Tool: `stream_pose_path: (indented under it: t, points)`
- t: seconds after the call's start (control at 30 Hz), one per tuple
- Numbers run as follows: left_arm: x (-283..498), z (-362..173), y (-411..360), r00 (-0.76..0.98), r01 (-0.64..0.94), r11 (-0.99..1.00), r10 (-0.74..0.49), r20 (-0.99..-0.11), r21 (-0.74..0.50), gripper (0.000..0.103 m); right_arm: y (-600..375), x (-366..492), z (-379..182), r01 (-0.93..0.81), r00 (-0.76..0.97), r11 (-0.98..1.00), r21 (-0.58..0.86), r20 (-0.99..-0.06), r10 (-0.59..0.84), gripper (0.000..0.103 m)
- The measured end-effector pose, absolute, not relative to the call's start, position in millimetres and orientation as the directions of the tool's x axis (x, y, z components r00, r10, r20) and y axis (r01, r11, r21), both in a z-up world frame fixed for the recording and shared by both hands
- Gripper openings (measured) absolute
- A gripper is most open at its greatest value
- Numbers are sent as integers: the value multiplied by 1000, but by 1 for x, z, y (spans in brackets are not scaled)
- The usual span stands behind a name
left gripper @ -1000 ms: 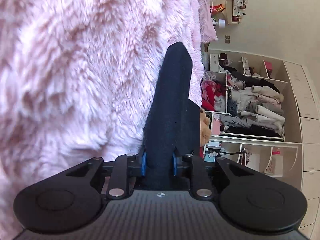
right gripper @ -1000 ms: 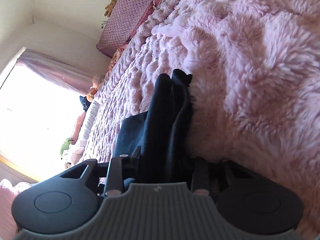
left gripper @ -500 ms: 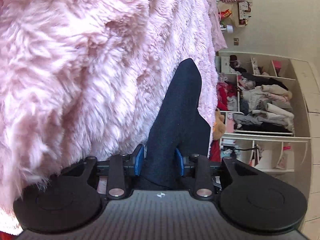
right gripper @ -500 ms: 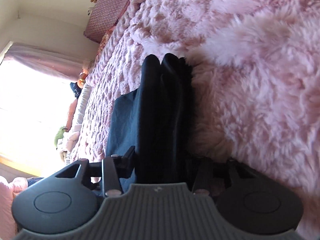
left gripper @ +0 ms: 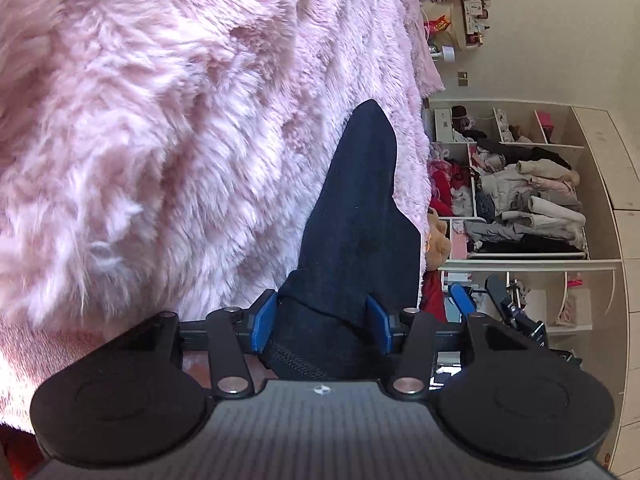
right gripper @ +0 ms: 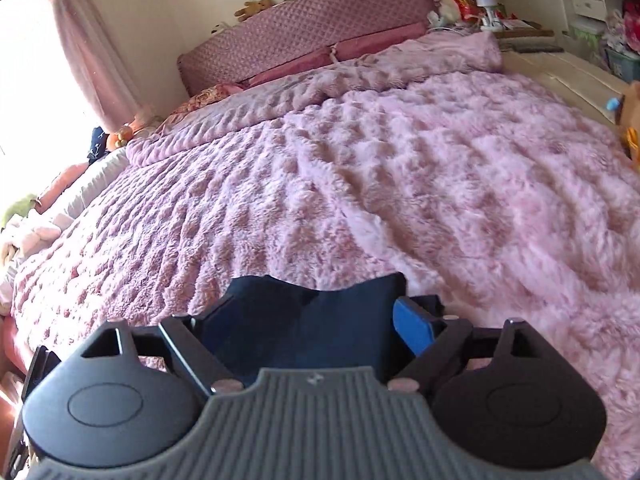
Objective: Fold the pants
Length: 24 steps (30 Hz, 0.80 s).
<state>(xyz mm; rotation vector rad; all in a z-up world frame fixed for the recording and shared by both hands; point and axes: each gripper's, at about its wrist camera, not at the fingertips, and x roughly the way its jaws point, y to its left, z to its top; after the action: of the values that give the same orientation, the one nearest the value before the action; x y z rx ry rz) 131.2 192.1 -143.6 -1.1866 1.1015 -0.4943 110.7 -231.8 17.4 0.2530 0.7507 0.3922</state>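
Note:
The pants (left gripper: 352, 216) are dark navy and lie on a fluffy pink blanket (left gripper: 168, 128). In the left wrist view my left gripper (left gripper: 322, 320) has its blue pads parted a little, with a thick fold of the pants between them. In the right wrist view my right gripper (right gripper: 320, 320) is wide open, with a bunched part of the pants (right gripper: 308, 320) lying loose between the spread fingers. One blue pad (right gripper: 414, 330) shows on its right side. Most of the pants is hidden below the grippers.
The pink blanket (right gripper: 360, 184) covers a wide bed with a quilted headboard (right gripper: 304, 28) at the far end. Open shelves (left gripper: 520, 200) full of clothes stand beside the bed. A bedside table (right gripper: 492, 20) with clutter is at the far right.
My right gripper has opened wide, let go of the pants and turned level towards the headboard. My left gripper's pads have spread wider around the fold.

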Motion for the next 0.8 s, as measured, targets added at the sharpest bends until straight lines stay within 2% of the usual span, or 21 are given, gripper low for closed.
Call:
stream_pose_path:
  t: [0.1, 0.2, 0.27, 0.4, 0.47, 0.5, 0.53, 0.57, 0.63, 0.67, 0.7, 0.8]
  points:
    - [131, -140, 190, 445, -224, 371, -784, -433, -901, 59, -175, 145, 19, -354, 639, 887, 296, -616, 461, 82]
    - [128, -133, 186, 443, -193, 433, -762, -472, -880, 58, -118, 181, 9, -455, 572, 858, 240, -660, 488, 82]
    - [130, -130, 186, 424, -167, 446, -773, -473, -879, 58, -85, 203, -2, -525, 497, 824, 211, -710, 499, 82]
    - [134, -134, 191, 396, -171, 411, -804, -444, -896, 63, -39, 234, -31, -598, 388, 794, 105, -829, 402, 81]
    - [135, -140, 195, 378, -182, 397, -816, -437, -899, 64, -28, 240, -47, -617, 336, 784, 69, -877, 342, 72]
    - [136, -145, 198, 370, -196, 382, -824, -429, -903, 64, -26, 242, -54, -612, 311, 788, 61, -898, 312, 59]
    - [137, -150, 199, 362, -219, 360, -833, -418, -907, 60, -29, 241, -59, -597, 310, 801, 55, -904, 293, 47]
    - [137, -157, 201, 357, -256, 317, -847, -394, -913, 58, -31, 239, -61, -585, 321, 809, 60, -899, 299, 44]
    - [137, -166, 202, 350, -295, 280, -858, -376, -914, 46, -34, 229, -62, -590, 371, 807, 33, -877, 307, 19]
    - [137, -168, 201, 346, -305, 282, -857, -382, -910, 43, -36, 225, -63, -590, 400, 807, 5, -867, 298, 10]
    - [135, -167, 201, 346, -303, 288, -855, -387, -908, 37, -39, 221, -63, -583, 426, 812, -3, -853, 303, 5]
    - [130, -161, 199, 371, -286, 320, -832, -413, -903, 22, -54, 228, -63, -497, 456, 864, 79, -824, 337, 3]
